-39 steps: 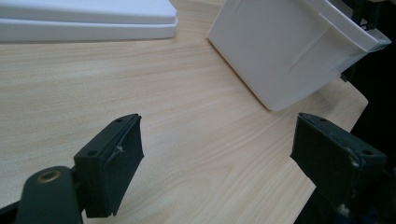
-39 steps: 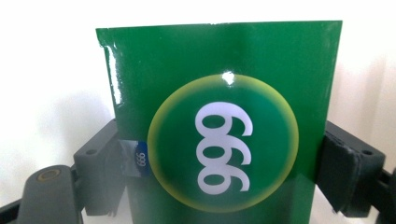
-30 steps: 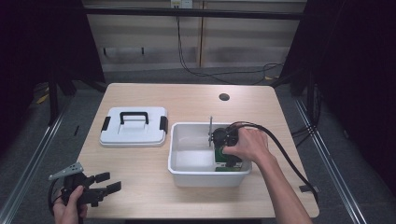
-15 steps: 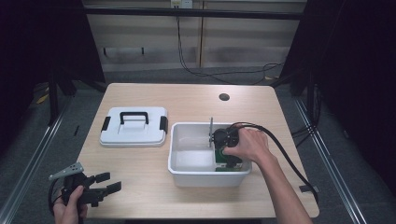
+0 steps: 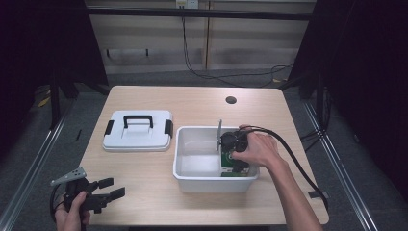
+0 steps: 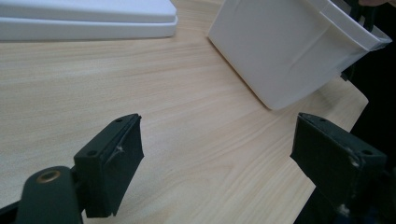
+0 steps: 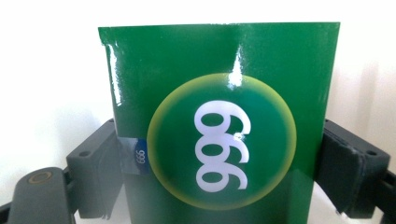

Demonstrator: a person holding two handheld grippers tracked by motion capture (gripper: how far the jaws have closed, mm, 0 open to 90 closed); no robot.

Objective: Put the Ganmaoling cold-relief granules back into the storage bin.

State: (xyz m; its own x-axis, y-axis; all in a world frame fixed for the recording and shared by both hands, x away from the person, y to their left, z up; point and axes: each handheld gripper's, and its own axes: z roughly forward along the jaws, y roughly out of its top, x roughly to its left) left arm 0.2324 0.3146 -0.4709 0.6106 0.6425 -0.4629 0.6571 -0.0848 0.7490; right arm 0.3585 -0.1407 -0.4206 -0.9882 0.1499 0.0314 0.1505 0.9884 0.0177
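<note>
Nothing had shifted since a second before: our right gripper (image 5: 234,161) stayed clamped on the green box (image 7: 219,126) inside the white bin (image 5: 192,180), so the lift hadn't begun. Our left gripper (image 5: 107,195) rested with jaws apart.

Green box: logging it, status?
Right claw shut on green box inside white bin. Left claw open over table. Nothing in the way.
</note>
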